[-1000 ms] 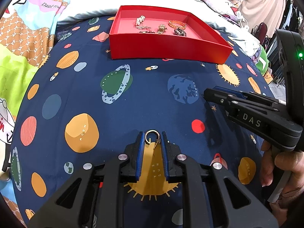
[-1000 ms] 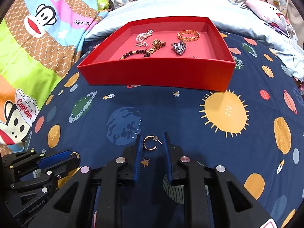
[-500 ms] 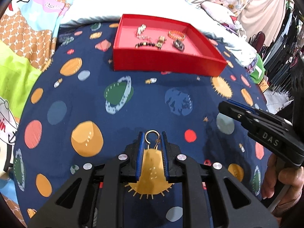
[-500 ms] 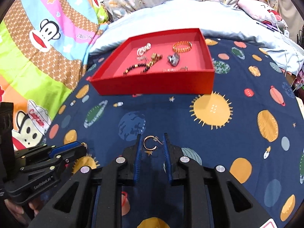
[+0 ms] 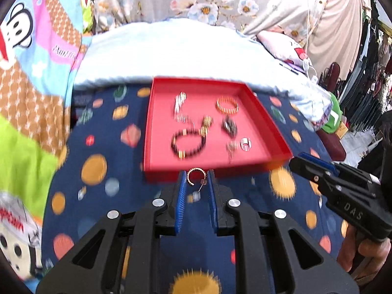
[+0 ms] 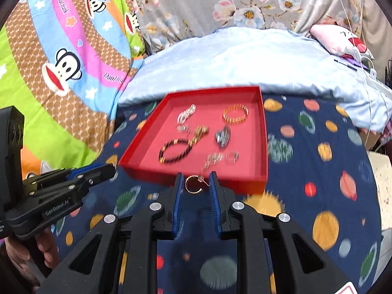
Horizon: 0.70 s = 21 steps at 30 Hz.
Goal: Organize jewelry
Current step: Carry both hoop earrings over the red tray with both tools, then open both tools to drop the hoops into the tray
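Note:
My left gripper [image 5: 196, 178] is shut on a gold hoop earring [image 5: 194, 177] and holds it just before the near wall of the red tray [image 5: 159, 171]. My right gripper [image 6: 194, 182] is shut on a second gold hoop earring [image 6: 193, 184], also at the tray's near wall [image 6: 220, 182]. The tray holds several pieces: a dark bead bracelet [image 5: 187, 142], an orange bangle [image 5: 227, 104], a silver ring [image 5: 245, 144] and a grey clip [image 5: 229, 125]. Each gripper shows in the other's view, the right [image 5: 297, 163] and the left [image 6: 111, 169].
The tray sits on a navy planet-print sheet [image 6: 318, 171]. A pale blue pillow [image 6: 245, 61] lies behind it. A monkey-print blanket [image 6: 61, 68] rises at the left. Clothes racks [image 5: 367, 85] stand at the far right.
Both grippers have risen and moved forward with their earrings, from the middle of the sheet up to the tray's near wall. The tray now looks closer and seen from above.

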Available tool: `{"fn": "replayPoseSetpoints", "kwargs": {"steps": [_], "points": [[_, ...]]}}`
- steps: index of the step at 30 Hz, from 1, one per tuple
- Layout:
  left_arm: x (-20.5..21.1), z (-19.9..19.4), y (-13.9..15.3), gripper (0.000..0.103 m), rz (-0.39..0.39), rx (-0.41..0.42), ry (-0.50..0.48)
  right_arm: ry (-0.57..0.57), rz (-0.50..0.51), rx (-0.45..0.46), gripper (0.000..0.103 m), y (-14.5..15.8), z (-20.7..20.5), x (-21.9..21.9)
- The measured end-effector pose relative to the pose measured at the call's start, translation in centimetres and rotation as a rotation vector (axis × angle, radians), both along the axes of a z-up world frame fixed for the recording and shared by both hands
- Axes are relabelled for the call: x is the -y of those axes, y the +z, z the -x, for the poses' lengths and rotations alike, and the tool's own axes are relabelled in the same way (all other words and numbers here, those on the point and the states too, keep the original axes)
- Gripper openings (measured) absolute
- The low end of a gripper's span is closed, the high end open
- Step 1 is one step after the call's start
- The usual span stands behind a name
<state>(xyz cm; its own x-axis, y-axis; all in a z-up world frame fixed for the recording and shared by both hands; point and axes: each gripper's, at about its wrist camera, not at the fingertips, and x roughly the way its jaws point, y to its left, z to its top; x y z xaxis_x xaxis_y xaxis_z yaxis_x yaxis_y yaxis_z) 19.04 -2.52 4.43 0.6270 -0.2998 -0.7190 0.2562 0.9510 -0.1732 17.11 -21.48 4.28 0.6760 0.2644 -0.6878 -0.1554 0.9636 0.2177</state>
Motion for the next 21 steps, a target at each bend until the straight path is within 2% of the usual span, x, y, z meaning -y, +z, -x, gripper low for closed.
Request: {"fn": "replayPoseSetpoints", "kwargs": {"steps": [6, 11, 21], "points": [[1.4, -5.6, 0.8, 0.016, -0.015, 0.043, 0.011, -0.021, -0.016, 0.004, 0.019, 0.1, -5.6, 1.0], [2.5, -10.5, -0.6, 0.016, -0.025, 0.015, 0.019, -0.038, -0.040, -0.025, 0.019, -1.0, -9.7, 2.0], [3.1, -14.8, -3.8, 0.016, -0.049, -0.040, 0.047, -0.058, -0.015, -0.071, 0.020, -3.8, -15.2, 2.2]]}}
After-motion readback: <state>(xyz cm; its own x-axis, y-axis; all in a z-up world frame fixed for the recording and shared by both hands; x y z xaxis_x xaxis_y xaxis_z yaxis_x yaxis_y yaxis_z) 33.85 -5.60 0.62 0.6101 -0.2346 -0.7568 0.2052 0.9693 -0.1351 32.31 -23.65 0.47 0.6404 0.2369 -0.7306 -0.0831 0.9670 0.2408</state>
